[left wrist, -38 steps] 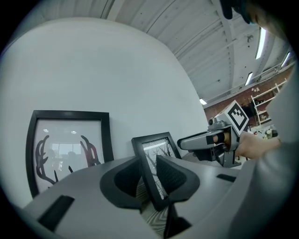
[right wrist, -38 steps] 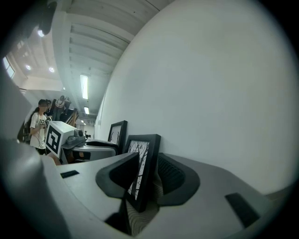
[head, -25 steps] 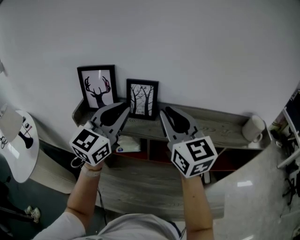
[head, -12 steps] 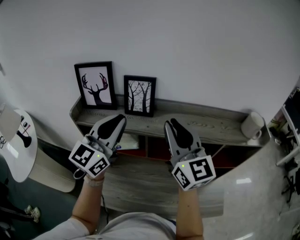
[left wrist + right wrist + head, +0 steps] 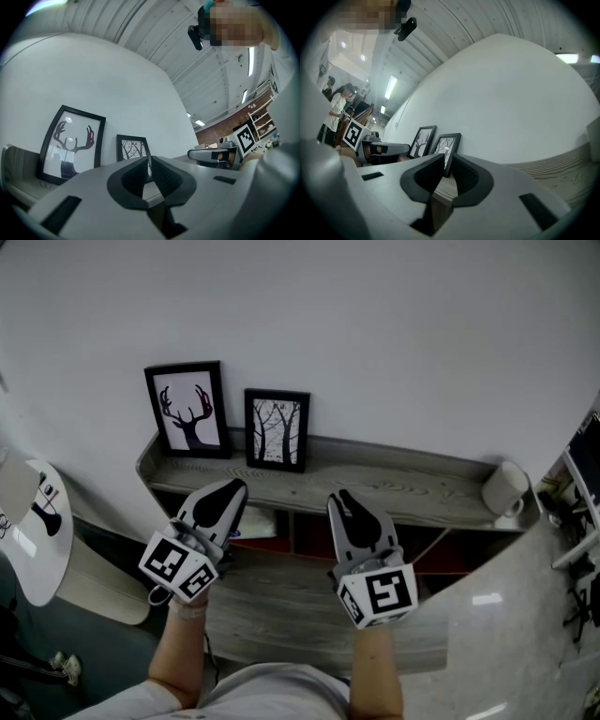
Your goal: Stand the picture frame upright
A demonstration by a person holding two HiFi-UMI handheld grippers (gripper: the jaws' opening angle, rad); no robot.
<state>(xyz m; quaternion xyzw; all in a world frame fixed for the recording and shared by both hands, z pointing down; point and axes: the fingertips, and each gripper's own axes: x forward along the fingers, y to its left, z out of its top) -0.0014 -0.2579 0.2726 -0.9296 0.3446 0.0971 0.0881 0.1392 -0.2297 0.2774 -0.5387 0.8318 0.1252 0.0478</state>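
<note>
White round object [image 5: 37, 540] cut by left edge; shelf cubby contents [image 5: 259, 523] unidentifiable.

A home-style corner staged inside an industrial hall: grey wooden shelf [image 5: 394, 486] with deer print [image 5: 187, 409] and tree print [image 5: 277, 429] at centre; corrugated ceiling [image 5: 154, 28] and strip lights [image 5: 248, 54] upper right in the left gripper view.

— Legible text, per item?
— None. Left gripper [image 5: 234, 486], right gripper [image 5: 339, 495]: square coded markers [image 5: 386, 592], no letters. Deer frame [image 5: 186, 410], tree frame [image 5: 277, 429]: artwork only.
</note>
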